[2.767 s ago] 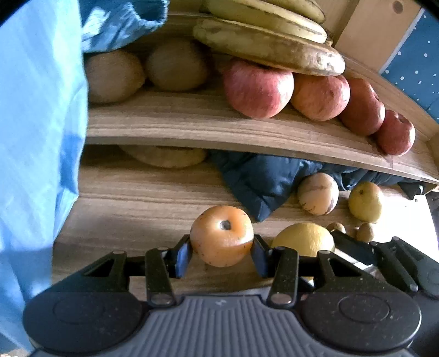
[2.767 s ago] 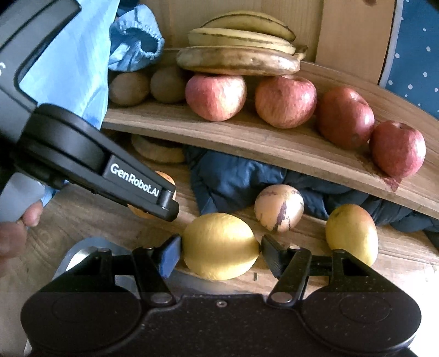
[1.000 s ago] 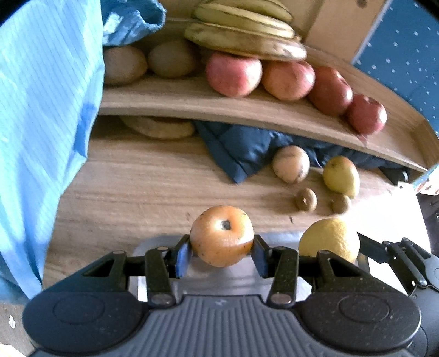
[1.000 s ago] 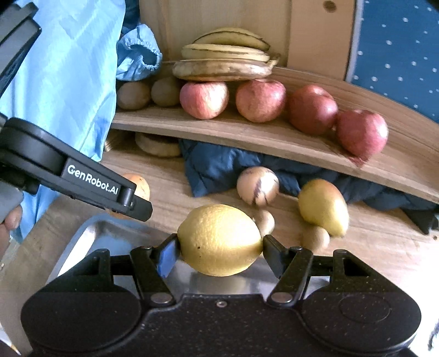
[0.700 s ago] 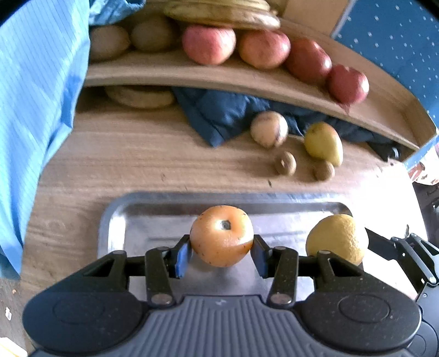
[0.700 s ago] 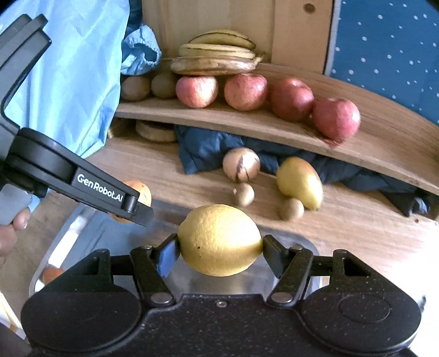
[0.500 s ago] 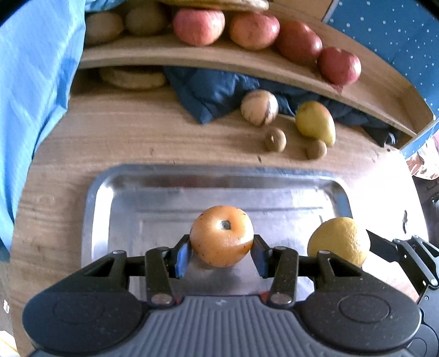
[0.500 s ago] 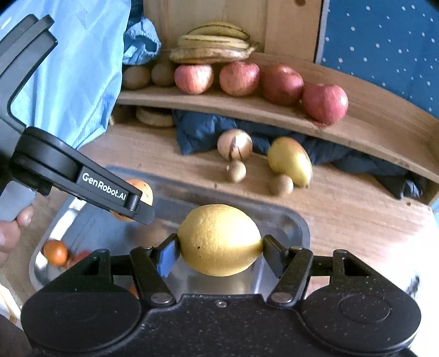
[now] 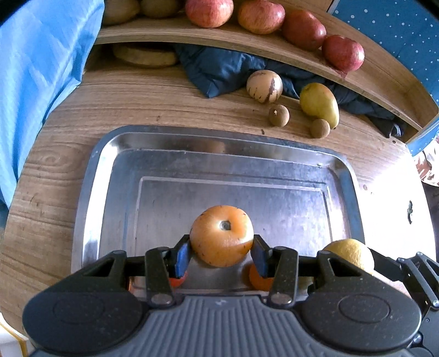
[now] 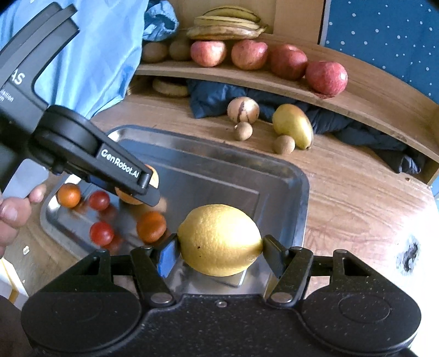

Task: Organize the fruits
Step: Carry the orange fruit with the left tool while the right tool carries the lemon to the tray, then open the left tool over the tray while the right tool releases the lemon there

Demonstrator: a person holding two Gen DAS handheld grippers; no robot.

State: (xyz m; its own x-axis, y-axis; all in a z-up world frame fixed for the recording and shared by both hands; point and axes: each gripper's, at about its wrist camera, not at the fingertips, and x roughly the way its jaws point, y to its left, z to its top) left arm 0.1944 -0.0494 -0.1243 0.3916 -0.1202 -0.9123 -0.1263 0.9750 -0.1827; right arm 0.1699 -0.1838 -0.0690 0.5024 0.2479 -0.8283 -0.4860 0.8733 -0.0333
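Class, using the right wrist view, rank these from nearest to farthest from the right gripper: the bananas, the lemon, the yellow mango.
1. Lemon: held in the right gripper, over the metal tray.
2. Yellow mango: on the wooden table, right of centre.
3. Bananas: top of the shelf, at the back.

- Left hand-held gripper (image 9: 221, 251): black linkage, silver pivot screws, blue pads, ribbed grey housing, white "GenRobot.AI" lettering.
- Right hand-held gripper (image 10: 221, 251): black speckled body, blue pad.

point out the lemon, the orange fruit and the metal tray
lemon (image 10: 219, 240), right wrist view, middle of its rind
orange fruit (image 9: 221, 235), left wrist view, front face below the calyx
metal tray (image 9: 233, 192), left wrist view, bare floor
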